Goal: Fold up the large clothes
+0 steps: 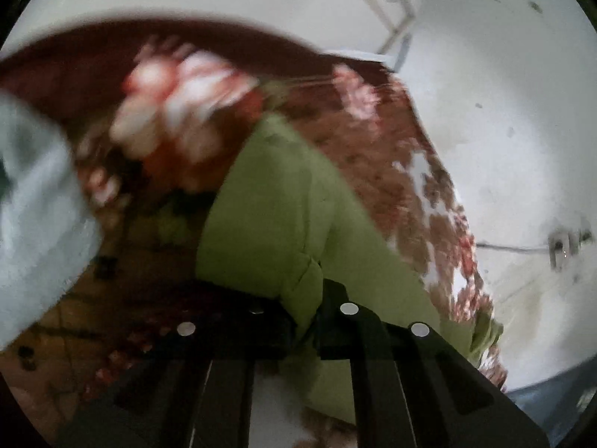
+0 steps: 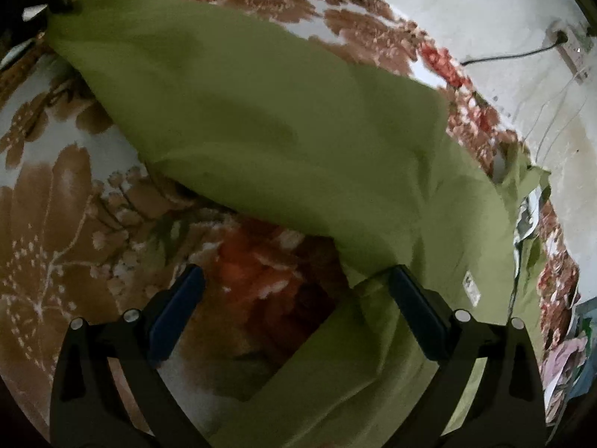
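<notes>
1. Left claw (image 1: 304,321) is clenched on a bunched fold of the green garment (image 1: 283,201); the cloth is pinched between its two dark fingers and rises away from them in a ridge. That view is blurred, so the exact edge being held cannot be told.
2. Right claw (image 2: 296,291) is released, with its fingers spread wide. One blue pad (image 2: 418,317) lies against the garment's edge, while the other pad is over the patterned blanket (image 2: 56,194), clear of the cloth. Nothing is pinched between them.
3. My reading of the step: one corner or edge has been taken by the left side, and the right side is lining up on a matching edge before the cloth is lifted for a fold.
4. What the next move seems to call for: the right claw needs to slide sideways so the hem sits between both pads, then close on a single layer rather than a doubled lump.
5. Seen from the right wrist, the garment (image 2: 298,130) is a plain olive-green piece, spread across the floral blanket with one long side running diagonally. It is loosely rumpled, partly doubled near the claw, and a small white label (image 2: 471,288) shows on it.
6. Beyond the blanket's far edge is a pale wall (image 2: 503,18).
</notes>
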The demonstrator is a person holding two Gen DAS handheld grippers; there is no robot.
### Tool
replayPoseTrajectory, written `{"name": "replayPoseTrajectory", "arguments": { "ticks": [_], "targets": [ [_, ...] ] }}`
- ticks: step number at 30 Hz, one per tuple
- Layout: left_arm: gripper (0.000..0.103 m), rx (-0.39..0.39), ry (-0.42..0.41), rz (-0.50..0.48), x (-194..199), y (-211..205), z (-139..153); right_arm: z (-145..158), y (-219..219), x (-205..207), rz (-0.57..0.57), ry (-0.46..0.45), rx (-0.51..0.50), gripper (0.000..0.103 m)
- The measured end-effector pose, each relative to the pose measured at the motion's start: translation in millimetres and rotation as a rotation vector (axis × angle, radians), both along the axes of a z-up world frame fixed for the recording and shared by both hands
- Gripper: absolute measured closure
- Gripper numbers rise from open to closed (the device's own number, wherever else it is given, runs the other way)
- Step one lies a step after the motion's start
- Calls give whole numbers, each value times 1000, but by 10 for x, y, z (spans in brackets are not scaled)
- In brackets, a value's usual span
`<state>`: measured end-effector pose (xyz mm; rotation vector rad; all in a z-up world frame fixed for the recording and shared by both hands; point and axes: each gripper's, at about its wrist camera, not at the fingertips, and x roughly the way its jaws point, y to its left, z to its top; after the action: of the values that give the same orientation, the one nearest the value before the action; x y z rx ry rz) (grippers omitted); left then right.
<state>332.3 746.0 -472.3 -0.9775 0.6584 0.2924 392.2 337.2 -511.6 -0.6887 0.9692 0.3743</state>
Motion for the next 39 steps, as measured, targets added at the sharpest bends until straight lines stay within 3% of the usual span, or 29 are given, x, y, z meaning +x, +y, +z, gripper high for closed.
{"name": "replayPoseTrajectory", "arguments": {
  "ticks": [4,8,14,16,19,24,28,32,37,39],
  "targets": [
    [98,62,-96,-61,119,-273,708,-67,-10,9,-16,28,27,5],
    [98,107,-261,-197,422,-787,1707,-181,-27,58,-13,66,54,5],
    [98,165,-451,-441,946,-1986,3063,-180,-57,66,30,76,72,5],
    [98,214,-478,-512,1115,-2489,3388,-174,-56,72,35,81,78,4],
    [98,222,-503,-593,1357,-3121,3652,-169,-54,80,36,84,83,4],
    [98,208,-510,-711,1652,-4080,3765,-161,-120,119,18,120,131,4],
    [99,154,-512,-786,1845,-5040,3603,-173,-241,137,32,154,171,4],
    [99,101,-480,-879,2005,-6163,3151,-210,-342,97,21,194,233,4],
    [99,168,-389,-1028,2093,-7471,2469,-219,-405,71,26,209,271,4],
    [99,205,-319,-1074,2150,-8011,2044,-223,-415,81,37,209,283,4]
  ]
}}
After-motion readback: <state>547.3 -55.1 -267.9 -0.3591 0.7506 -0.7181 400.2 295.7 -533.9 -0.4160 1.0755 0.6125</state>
